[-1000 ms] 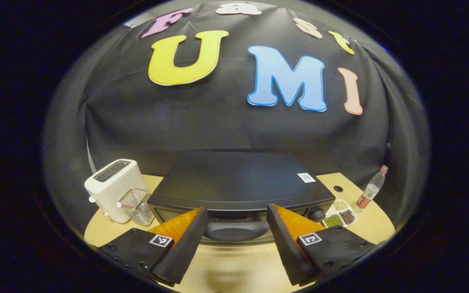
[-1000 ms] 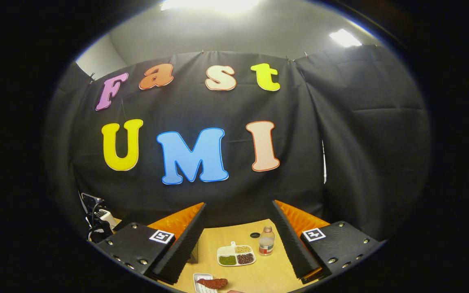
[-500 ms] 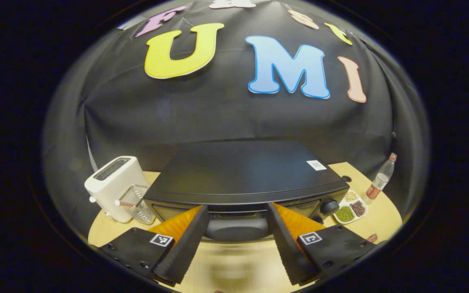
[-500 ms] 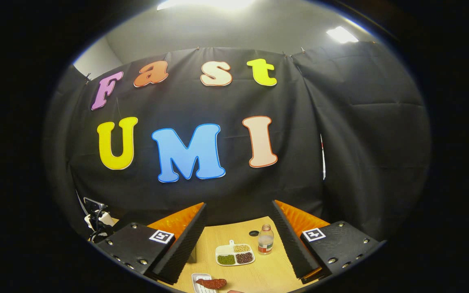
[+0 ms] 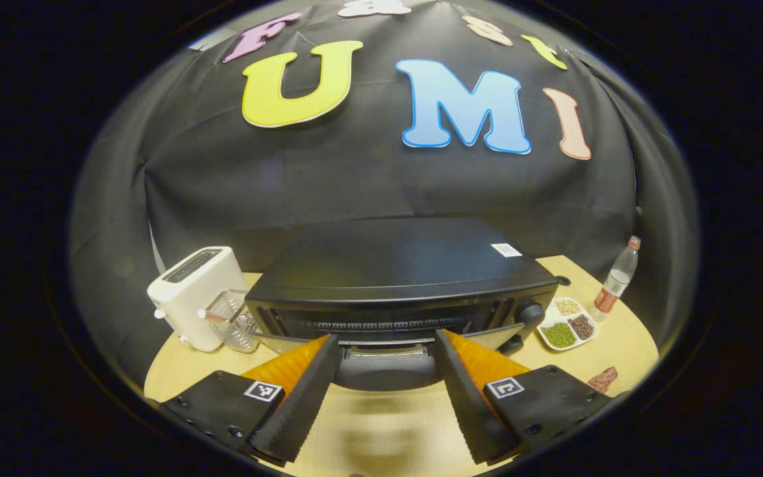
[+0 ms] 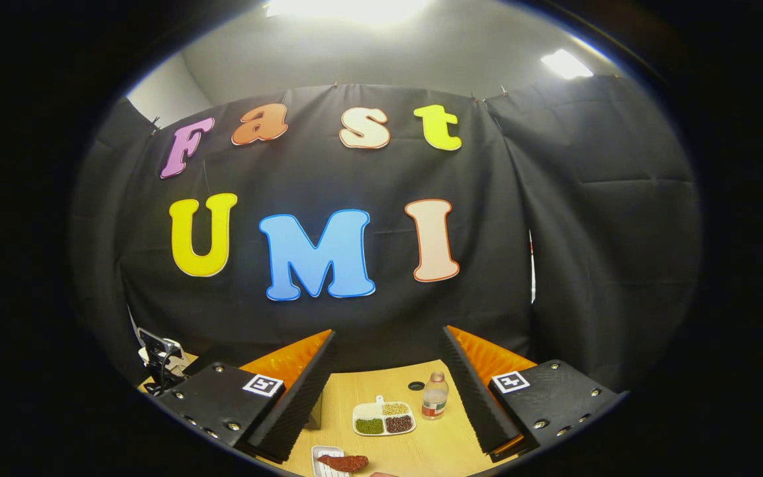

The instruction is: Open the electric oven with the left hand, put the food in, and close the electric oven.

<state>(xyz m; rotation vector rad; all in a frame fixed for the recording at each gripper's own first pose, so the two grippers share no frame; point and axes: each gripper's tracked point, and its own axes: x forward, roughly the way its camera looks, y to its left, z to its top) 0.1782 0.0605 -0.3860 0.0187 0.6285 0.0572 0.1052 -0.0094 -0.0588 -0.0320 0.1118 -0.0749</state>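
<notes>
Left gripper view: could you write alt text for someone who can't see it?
The left gripper straddles the handle of a black electric oven, whose door is tipped slightly open. On the wooden table, a white toaster stands left of it, a divided dish and bottle right.

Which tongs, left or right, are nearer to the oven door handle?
Left. The left tongs straddle the oven door handle, one finger on each side, with the door ajar. The right tongs hang open over the table, near the bean dish and bottle.
</notes>
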